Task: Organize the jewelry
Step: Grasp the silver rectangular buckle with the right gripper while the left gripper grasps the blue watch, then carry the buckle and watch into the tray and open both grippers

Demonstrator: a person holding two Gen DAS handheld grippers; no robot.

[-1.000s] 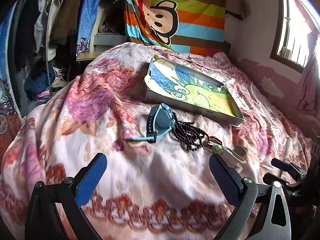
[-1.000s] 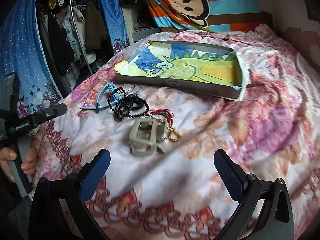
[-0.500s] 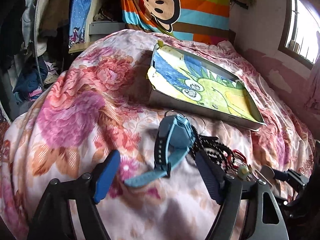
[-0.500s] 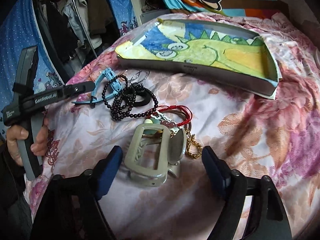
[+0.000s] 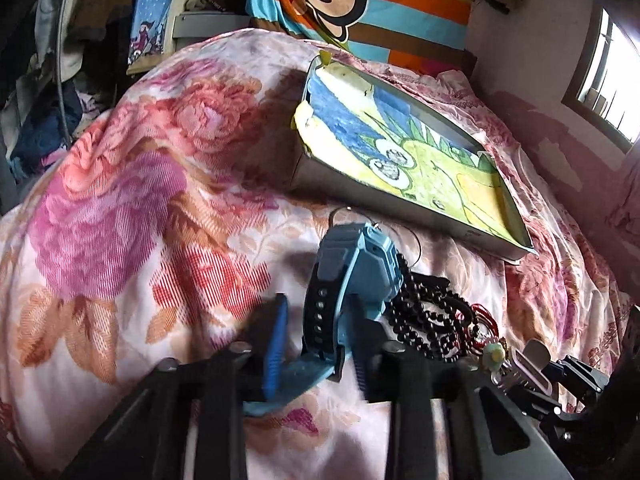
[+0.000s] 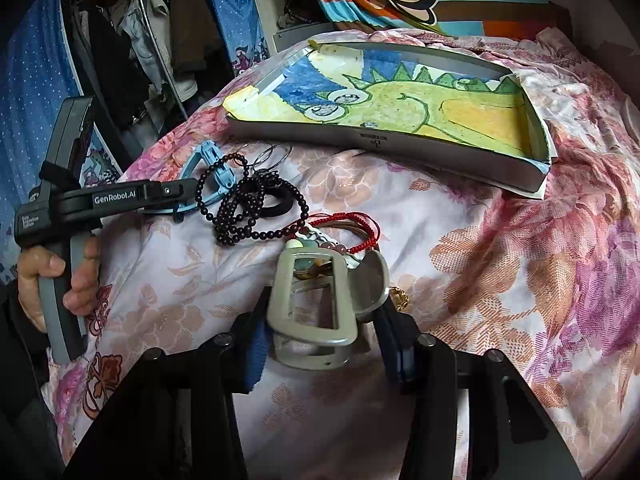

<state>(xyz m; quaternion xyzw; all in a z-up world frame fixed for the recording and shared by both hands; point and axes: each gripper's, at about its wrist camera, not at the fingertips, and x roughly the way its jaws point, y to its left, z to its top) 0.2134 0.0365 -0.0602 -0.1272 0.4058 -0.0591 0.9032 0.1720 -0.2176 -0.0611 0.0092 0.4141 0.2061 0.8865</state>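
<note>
A blue watch (image 5: 356, 264) lies on the floral quilt, and its strap runs between the fingers of my left gripper (image 5: 316, 350). Those jaws are closing, with a small gap still showing beside the strap. My right gripper (image 6: 322, 346) straddles a grey hair claw clip (image 6: 308, 300); its jaws are closing too, and the pads stand close to the clip's sides. Between the watch and the clip lie a black bead bracelet (image 6: 240, 208), a black hair tie (image 6: 276, 206) and a red cord bracelet (image 6: 352, 228). A shallow box (image 6: 360, 136) lined with a dinosaur drawing sits just behind them.
Thin metal hoops (image 6: 272, 154) lie near the box, and a gold chain (image 6: 400, 300) lies by the clip. A hand (image 6: 44, 276) grips the left tool. Hanging clothes (image 6: 152, 40) crowd the left side. At the head of the bed hangs a striped monkey blanket (image 5: 360, 0). On the right is a window (image 5: 612, 64).
Both grippers have come forward and down onto the jewelry. Their jaws have narrowed from wide open, the left around the watch strap and the right around the hair clip.
</note>
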